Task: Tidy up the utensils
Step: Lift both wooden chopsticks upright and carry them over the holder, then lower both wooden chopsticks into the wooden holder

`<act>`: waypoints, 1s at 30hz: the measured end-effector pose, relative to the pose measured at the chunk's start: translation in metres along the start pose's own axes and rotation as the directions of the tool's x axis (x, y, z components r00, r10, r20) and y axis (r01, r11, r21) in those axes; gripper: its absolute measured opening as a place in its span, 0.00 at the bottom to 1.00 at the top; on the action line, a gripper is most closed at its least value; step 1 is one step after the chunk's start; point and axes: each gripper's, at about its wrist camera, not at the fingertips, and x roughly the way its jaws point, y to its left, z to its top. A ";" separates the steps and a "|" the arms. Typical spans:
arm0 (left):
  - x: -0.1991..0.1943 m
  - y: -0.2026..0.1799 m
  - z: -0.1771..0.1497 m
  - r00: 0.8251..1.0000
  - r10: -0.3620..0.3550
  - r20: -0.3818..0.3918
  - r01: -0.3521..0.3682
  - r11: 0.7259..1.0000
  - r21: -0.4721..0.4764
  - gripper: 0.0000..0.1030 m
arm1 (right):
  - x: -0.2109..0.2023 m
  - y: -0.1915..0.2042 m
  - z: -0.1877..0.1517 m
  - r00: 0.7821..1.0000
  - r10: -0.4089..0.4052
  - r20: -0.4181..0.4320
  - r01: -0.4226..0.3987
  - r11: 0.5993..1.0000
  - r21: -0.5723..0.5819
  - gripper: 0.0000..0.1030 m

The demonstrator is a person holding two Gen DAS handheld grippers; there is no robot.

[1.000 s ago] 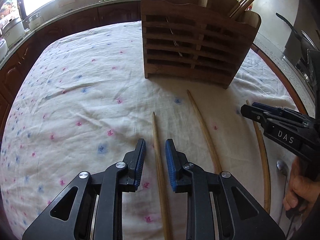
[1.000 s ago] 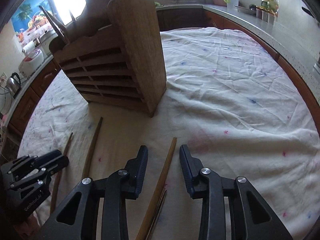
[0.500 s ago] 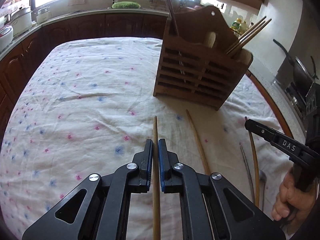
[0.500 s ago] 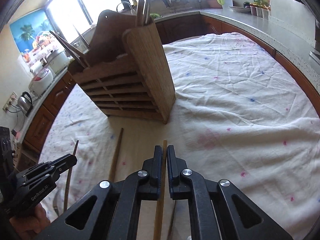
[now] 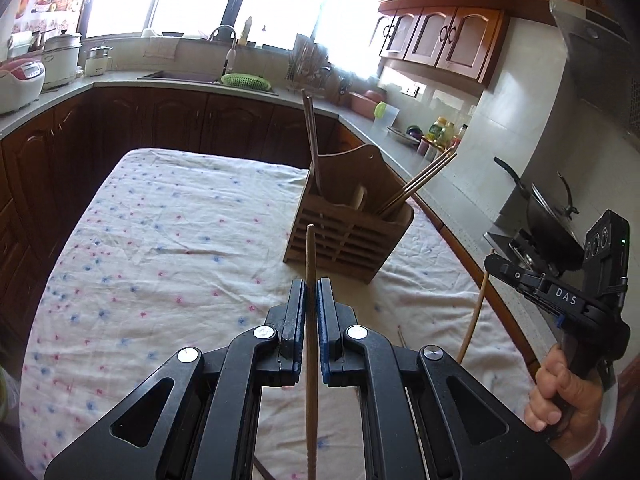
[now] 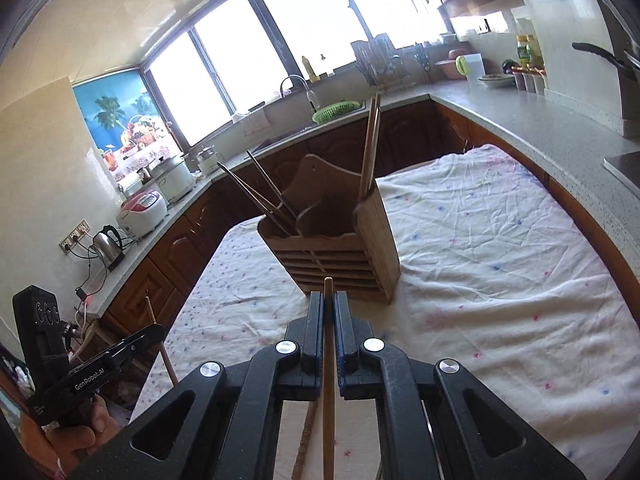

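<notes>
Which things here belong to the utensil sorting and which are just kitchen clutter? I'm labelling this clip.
Part of the job:
left gripper, shut on a chopstick
right gripper, shut on another chopstick
wooden utensil holder

Just lying about:
rice cooker
kettle
green basket

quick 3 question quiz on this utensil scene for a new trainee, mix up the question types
1. True or false: the left claw is shut on a wooden chopstick.
2. What does the right claw hold? A) a metal spoon B) a wooden chopstick C) nothing
3. Fill in: the wooden utensil holder stands on a floral ____.

Key
1. True: the pads press on the stick, its tip poking out in front.
2. B
3. Tablecloth. The holder already has chopsticks standing in its compartments.
</notes>
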 end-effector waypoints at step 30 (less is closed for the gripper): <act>-0.024 -0.016 0.057 0.985 -0.020 0.170 0.014 0.999 0.033 0.05 | -0.035 0.014 0.053 0.981 -0.004 0.194 0.017 0.998 -0.067 0.05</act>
